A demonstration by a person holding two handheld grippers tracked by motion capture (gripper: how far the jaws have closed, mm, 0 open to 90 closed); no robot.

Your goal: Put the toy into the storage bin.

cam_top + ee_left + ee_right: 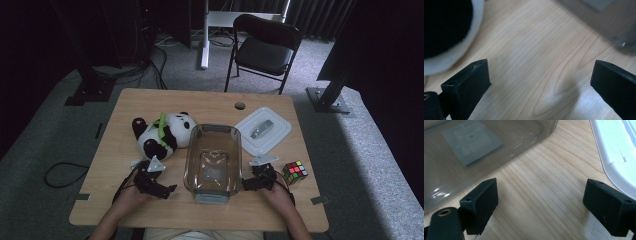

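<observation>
On the pale wooden surface (150,210), our released left gripper (161,190) and right gripper (252,183) flank the clear plastic tub (212,161) near the front edge; careless closing risks shoving it.

Black tools (170,189), grey triangular plates (156,165)

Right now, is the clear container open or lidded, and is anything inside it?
Open and empty. The clear container has no lid on; its white lid lies apart on the table, and only a label shows through its bottom.
</observation>
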